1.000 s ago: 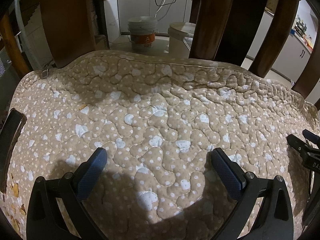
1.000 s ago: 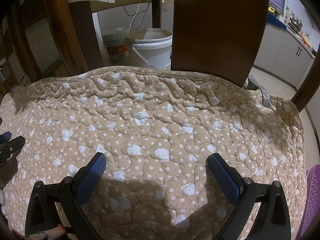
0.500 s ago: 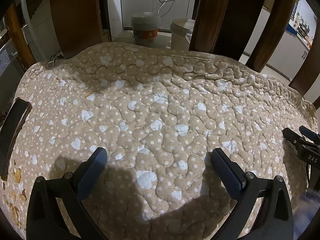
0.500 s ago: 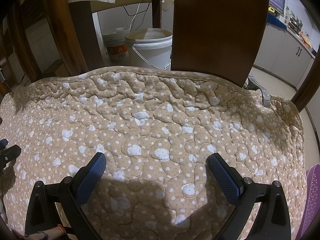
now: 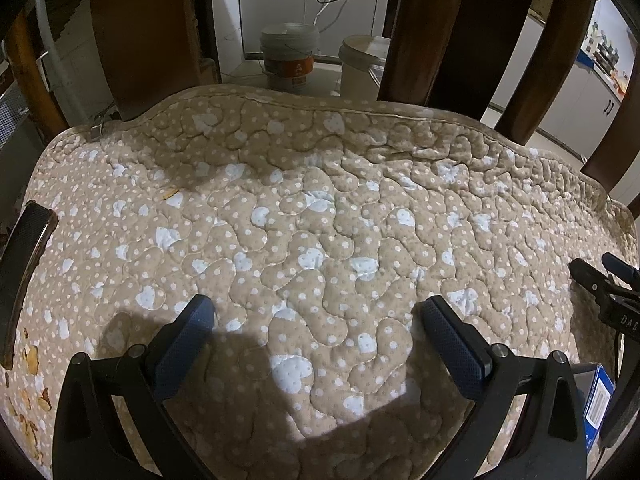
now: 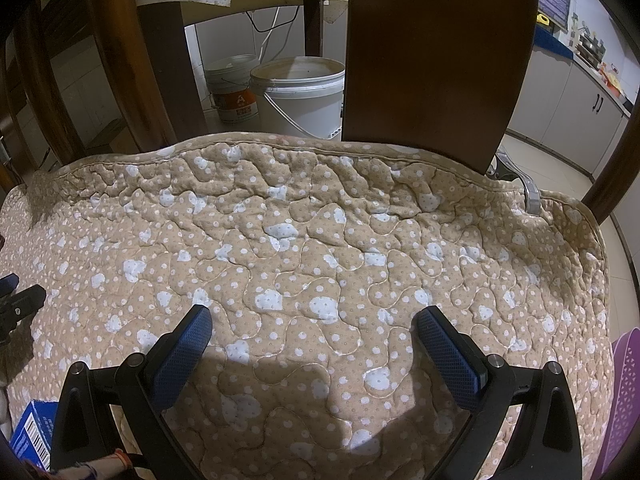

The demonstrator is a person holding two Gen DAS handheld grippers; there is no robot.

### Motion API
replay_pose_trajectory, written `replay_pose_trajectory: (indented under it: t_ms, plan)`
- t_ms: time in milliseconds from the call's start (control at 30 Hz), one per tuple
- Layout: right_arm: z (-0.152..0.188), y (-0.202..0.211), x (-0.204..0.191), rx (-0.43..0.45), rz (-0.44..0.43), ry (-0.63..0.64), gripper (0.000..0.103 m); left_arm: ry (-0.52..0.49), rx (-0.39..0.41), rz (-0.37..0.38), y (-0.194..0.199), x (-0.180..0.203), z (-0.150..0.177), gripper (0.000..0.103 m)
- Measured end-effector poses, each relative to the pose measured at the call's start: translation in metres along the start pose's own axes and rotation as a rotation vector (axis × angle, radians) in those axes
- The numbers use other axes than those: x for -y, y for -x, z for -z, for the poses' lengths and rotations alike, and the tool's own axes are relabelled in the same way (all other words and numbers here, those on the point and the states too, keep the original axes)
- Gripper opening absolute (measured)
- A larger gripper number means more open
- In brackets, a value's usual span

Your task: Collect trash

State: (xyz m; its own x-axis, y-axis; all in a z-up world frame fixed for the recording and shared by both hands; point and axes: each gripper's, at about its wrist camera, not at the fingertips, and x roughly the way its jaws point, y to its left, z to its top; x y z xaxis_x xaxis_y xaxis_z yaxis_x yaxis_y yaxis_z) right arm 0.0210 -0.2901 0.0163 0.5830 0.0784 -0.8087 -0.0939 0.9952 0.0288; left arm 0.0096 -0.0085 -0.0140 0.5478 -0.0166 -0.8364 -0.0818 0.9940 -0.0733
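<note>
Both grippers hover over a beige quilted seat cushion (image 5: 320, 220) with white hearts and dots, also in the right wrist view (image 6: 320, 240). My left gripper (image 5: 316, 320) is open and empty. My right gripper (image 6: 314, 328) is open and empty; its tip shows at the right edge of the left wrist view (image 5: 600, 280). Small brown scraps (image 5: 30, 364) lie on the cushion's left edge, and one bit (image 5: 170, 193) lies further in. A blue box with a barcode (image 6: 32, 432) sits at the lower left of the right wrist view, and at the lower right of the left wrist view (image 5: 598, 404).
Dark wooden chair back slats (image 6: 436, 52) rise behind the cushion. Two white buckets (image 6: 300, 96) stand on the floor beyond. A purple perforated basket (image 6: 624, 392) is at the right edge. A dark curved armrest (image 5: 24, 256) sits at the left.
Both grippers pulled back slightly from the cushion, bringing the blue box into view at the frame edges. Both stay open.
</note>
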Motion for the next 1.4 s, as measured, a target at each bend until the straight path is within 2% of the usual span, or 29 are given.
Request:
replay_pose_trajectory:
  t_ms: [133, 500, 633, 667, 733, 800, 900, 967, 1000, 1100, 1133, 1200, 1267, 1333, 1400]
  plan:
    - [0.0, 0.001, 0.001, 0.0, 0.0, 0.0, 0.103, 0.035, 0.011, 0.004, 0.007, -0.004, 0.001, 0.103]
    - [0.0, -0.016, -0.001, -0.012, -0.01, -0.023, 0.103, 0.132, 0.075, 0.096, 0.049, -0.023, 0.02, 0.103]
    - [-0.002, -0.011, 0.019, 0.016, -0.144, -0.121, 0.103, 0.115, 0.119, 0.068, 0.062, -0.016, 0.023, 0.103]
    - [-0.002, -0.008, 0.033, 0.024, -0.206, -0.208, 0.103, 0.108, 0.128, 0.057, 0.065, -0.014, 0.024, 0.103]
    - [-0.002, -0.006, 0.051, 0.016, -0.269, -0.333, 0.103, 0.095, 0.147, 0.034, 0.069, -0.01, 0.028, 0.103]
    - [-0.006, -0.006, 0.055, -0.016, -0.275, -0.358, 0.103, 0.081, 0.16, 0.014, 0.074, -0.006, 0.03, 0.103]
    - [-0.015, -0.008, 0.048, -0.073, -0.244, -0.288, 0.103, 0.064, 0.18, -0.009, 0.079, -0.002, 0.027, 0.103]
    - [-0.02, -0.002, 0.047, -0.082, -0.274, -0.275, 0.079, 0.042, 0.198, -0.02, 0.085, 0.003, 0.027, 0.103]
    - [-0.021, 0.008, 0.051, -0.056, -0.316, -0.299, 0.06, 0.027, 0.208, -0.023, 0.088, 0.006, 0.028, 0.103]
    - [-0.019, 0.046, 0.059, 0.051, -0.365, -0.327, 0.063, -0.028, 0.229, -0.024, 0.1, 0.015, 0.035, 0.103]
    - [-0.014, 0.064, 0.061, 0.102, -0.377, -0.318, 0.073, -0.051, 0.226, -0.014, 0.104, 0.019, 0.039, 0.103]
    - [0.001, 0.098, 0.067, 0.182, -0.398, -0.289, 0.086, -0.077, 0.209, 0.015, 0.11, 0.025, 0.047, 0.103]
    - [0.021, 0.119, 0.078, 0.219, -0.431, -0.291, 0.086, -0.09, 0.183, 0.074, 0.115, 0.031, 0.058, 0.103]
    - [0.037, 0.128, 0.085, 0.211, -0.449, -0.299, 0.086, -0.097, 0.159, 0.126, 0.12, 0.038, 0.066, 0.103]
    - [0.052, 0.133, 0.094, 0.179, -0.38, -0.279, 0.085, -0.117, 0.133, 0.162, 0.123, 0.049, 0.073, 0.103]
